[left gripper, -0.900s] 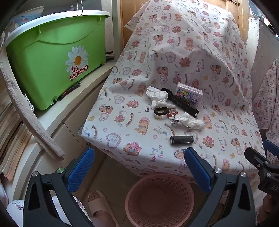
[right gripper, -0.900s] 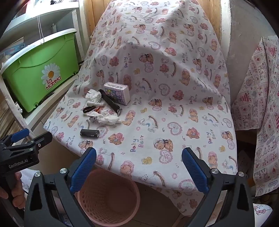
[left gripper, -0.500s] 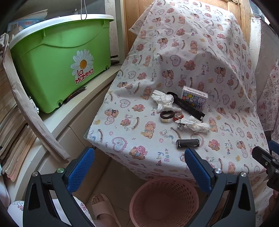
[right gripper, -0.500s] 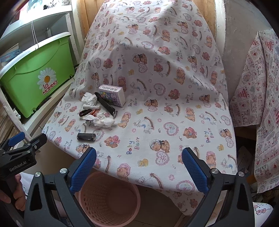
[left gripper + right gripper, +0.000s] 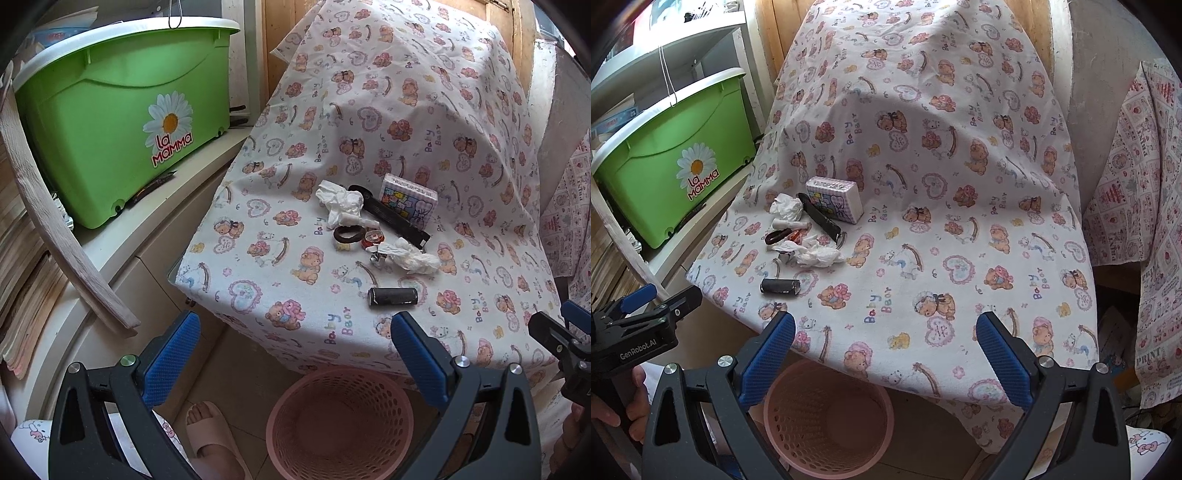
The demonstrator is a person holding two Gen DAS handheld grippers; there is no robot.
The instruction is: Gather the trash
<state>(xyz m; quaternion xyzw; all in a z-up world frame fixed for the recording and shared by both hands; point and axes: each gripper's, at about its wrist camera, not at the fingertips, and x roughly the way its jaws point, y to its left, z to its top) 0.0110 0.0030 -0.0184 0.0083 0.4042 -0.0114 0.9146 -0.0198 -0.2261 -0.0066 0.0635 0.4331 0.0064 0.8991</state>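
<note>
my left gripper (image 5: 295, 354) and right gripper (image 5: 884, 345) tilted downward, both spread wide and empty, above pink basket (image 5: 340, 424), short of table trash (image 5: 373, 229)

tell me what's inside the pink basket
Nothing shows inside the pink basket: the bottom and perforated walls that are visible look bare. The left tool's arms cover part of its rim, and the near inside wall is out of sight, so small scraps could be missed.

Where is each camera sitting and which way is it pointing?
Left wrist: on the left tongs, angled down at the table's left part; a slippered foot shows.
Right wrist: on the right tongs, angled down at the table's middle; a hand gripping the left tongs shows.
Both share the crumpled tissues, the pink basket and the green bin.
</note>
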